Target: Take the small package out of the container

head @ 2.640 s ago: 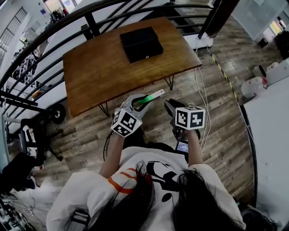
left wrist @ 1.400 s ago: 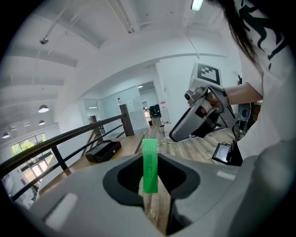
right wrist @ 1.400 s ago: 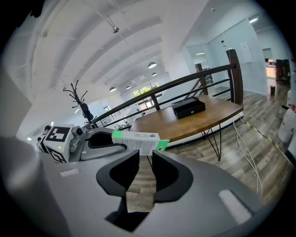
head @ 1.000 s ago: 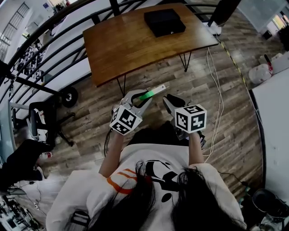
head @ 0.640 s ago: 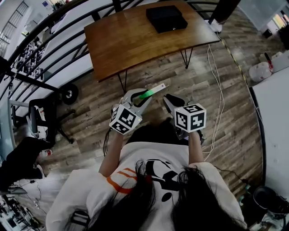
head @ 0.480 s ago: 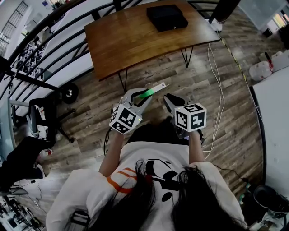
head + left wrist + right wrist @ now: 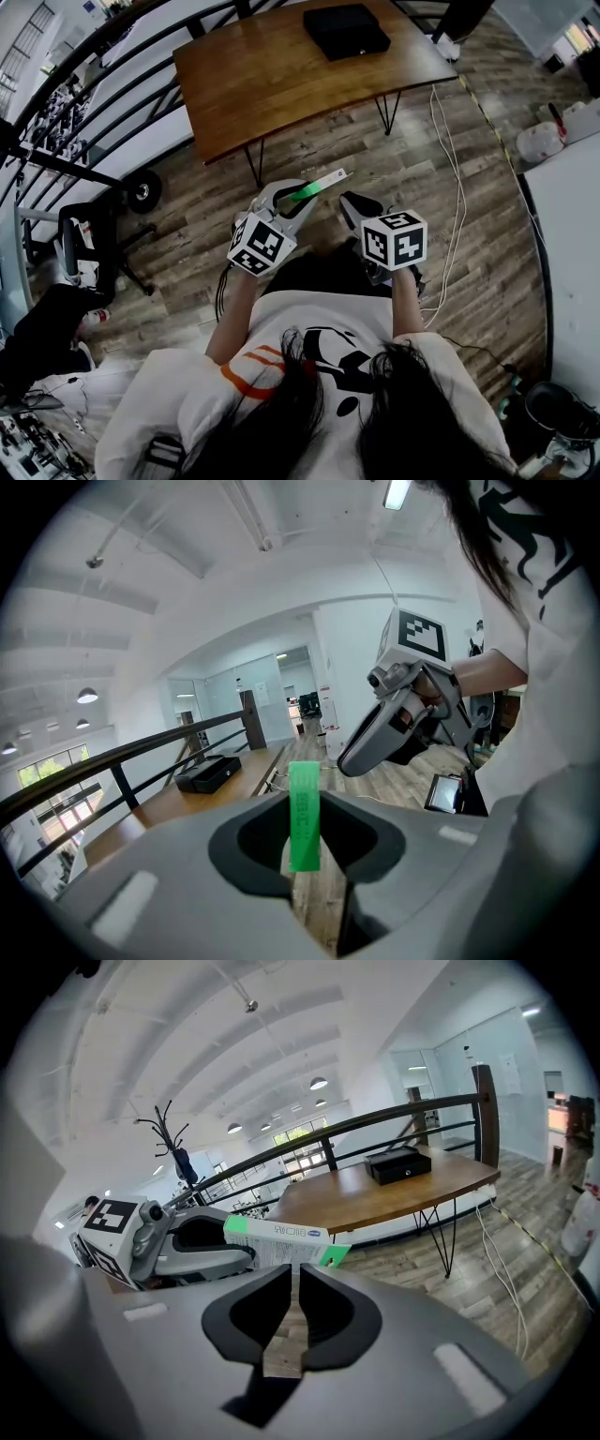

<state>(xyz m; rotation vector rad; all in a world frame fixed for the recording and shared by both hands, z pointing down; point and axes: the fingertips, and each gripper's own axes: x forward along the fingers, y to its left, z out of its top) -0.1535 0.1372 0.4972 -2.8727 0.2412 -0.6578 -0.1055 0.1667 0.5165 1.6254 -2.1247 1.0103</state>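
The small package (image 7: pixel 321 183), a slim white carton with green ends, sticks out forward from my left gripper (image 7: pixel 298 195), which is shut on it above the floor. In the left gripper view the package (image 7: pixel 303 789) stands on edge between the jaws. My right gripper (image 7: pixel 352 206) hangs just right of it, shut with nothing between its jaws. In the right gripper view (image 7: pixel 295 1269) the package (image 7: pixel 281 1239) and the left gripper lie just ahead. The black container (image 7: pixel 346 29) rests closed on the far side of the wooden table (image 7: pixel 272 84).
Wood plank floor lies between me and the table. A dark railing (image 7: pixel 103 103) runs behind and left of the table. White cables (image 7: pixel 457 187) trail over the floor at right. A white tabletop edge (image 7: pixel 572 253) is at far right, and a black office chair (image 7: pixel 84 253) at left.
Since the oldest frame the table and container have shifted up and right in the head view. Both grippers keep nearly the same places, and the package stays in the left one.
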